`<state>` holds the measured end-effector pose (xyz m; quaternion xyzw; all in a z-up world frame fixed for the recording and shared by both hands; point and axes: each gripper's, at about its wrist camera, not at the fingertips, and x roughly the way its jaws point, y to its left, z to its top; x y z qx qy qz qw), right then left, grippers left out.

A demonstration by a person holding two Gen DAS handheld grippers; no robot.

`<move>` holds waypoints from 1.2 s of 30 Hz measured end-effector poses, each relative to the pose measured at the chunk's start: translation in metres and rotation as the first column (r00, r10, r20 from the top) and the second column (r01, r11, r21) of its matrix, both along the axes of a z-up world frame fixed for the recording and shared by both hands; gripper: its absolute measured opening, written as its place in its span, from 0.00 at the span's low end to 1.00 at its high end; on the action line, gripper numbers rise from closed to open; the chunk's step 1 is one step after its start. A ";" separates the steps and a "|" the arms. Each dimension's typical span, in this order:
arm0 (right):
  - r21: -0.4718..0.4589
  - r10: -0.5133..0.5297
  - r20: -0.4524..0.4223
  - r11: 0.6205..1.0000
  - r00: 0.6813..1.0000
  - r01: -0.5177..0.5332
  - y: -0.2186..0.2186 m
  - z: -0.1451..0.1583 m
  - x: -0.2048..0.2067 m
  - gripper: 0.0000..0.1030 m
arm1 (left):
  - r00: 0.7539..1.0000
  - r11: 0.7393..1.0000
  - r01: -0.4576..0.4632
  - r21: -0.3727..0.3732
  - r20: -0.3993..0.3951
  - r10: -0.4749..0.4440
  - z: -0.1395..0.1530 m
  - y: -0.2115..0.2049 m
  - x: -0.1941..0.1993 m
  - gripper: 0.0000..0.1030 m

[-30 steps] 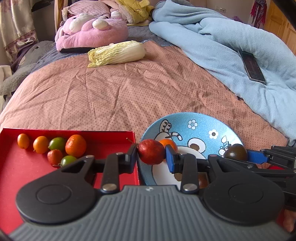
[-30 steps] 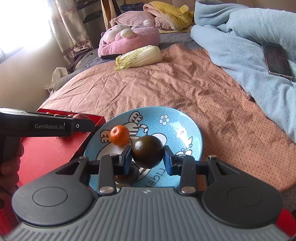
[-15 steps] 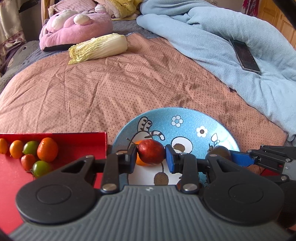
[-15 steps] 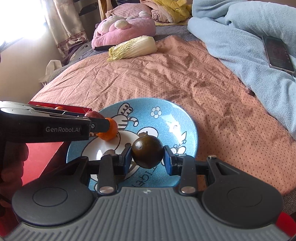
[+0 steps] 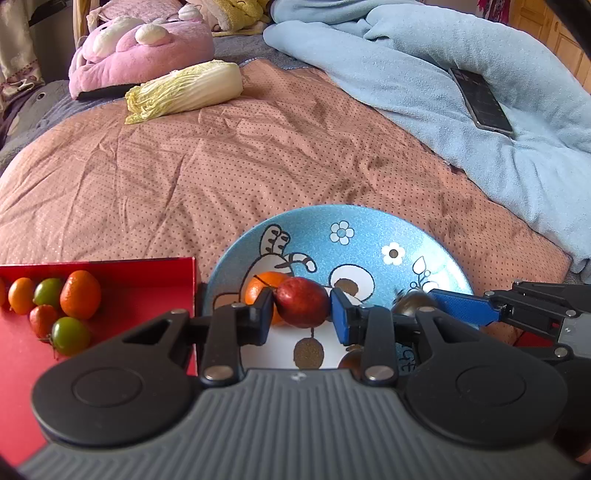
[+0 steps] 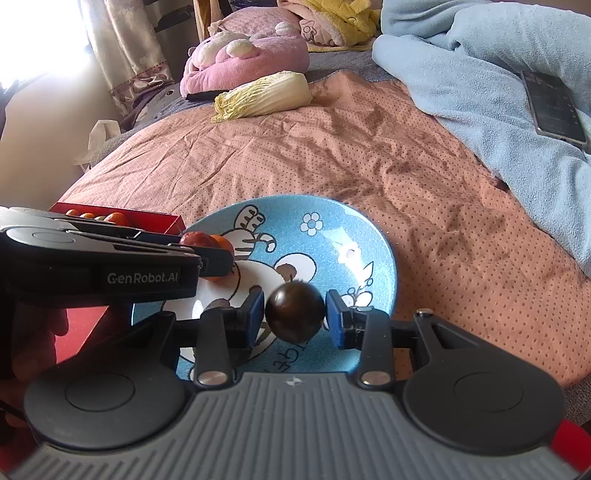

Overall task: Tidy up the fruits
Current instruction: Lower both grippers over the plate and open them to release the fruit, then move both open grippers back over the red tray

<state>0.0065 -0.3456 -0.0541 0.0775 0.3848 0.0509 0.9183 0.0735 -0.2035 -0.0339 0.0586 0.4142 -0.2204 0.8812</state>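
Wrinkled salmon bedspread point(image 5: 221, 158) with a dotted pattern covers the bed. Napa cabbage point(image 5: 184, 90) lies on it at the far end, just in front of a pink plush cushion point(image 5: 144, 40). Light blue blanket point(image 5: 424, 74) heaped along the right side; dark phone point(image 5: 480, 99) rests on it. Yellow plush point(image 6: 332, 14) behind. Patterned curtain point(image 6: 125, 48) by the bright window.

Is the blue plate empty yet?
No. An orange fruit lies on the blue plate; both grippers hold fruit above it.
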 end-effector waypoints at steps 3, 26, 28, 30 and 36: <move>0.007 -0.009 0.018 1.000 1.000 0.009 0.000 0.004 -0.003 0.61 | 1.000 1.000 0.005 -0.014 -0.006 -0.005 0.002 0.001 -0.001 0.36; 0.009 -0.002 0.092 1.000 0.996 0.001 0.010 0.034 -0.020 0.69 | 0.997 0.998 -0.035 -0.055 0.067 0.038 0.034 0.029 -0.023 0.46; 0.007 0.009 0.093 1.000 0.996 -0.009 0.014 0.035 -0.021 0.69 | 0.997 0.997 -0.047 -0.054 0.066 0.050 0.035 0.035 -0.024 0.46; 0.005 0.019 0.093 1.000 0.995 -0.020 0.018 0.036 -0.022 0.70 | 0.996 0.997 -0.059 -0.055 0.066 0.063 0.035 0.042 -0.025 0.46; 0.005 0.045 0.103 0.999 0.994 -0.046 0.027 0.041 -0.023 0.74 | 0.993 0.993 -0.097 -0.060 0.068 0.101 0.038 0.062 -0.028 0.46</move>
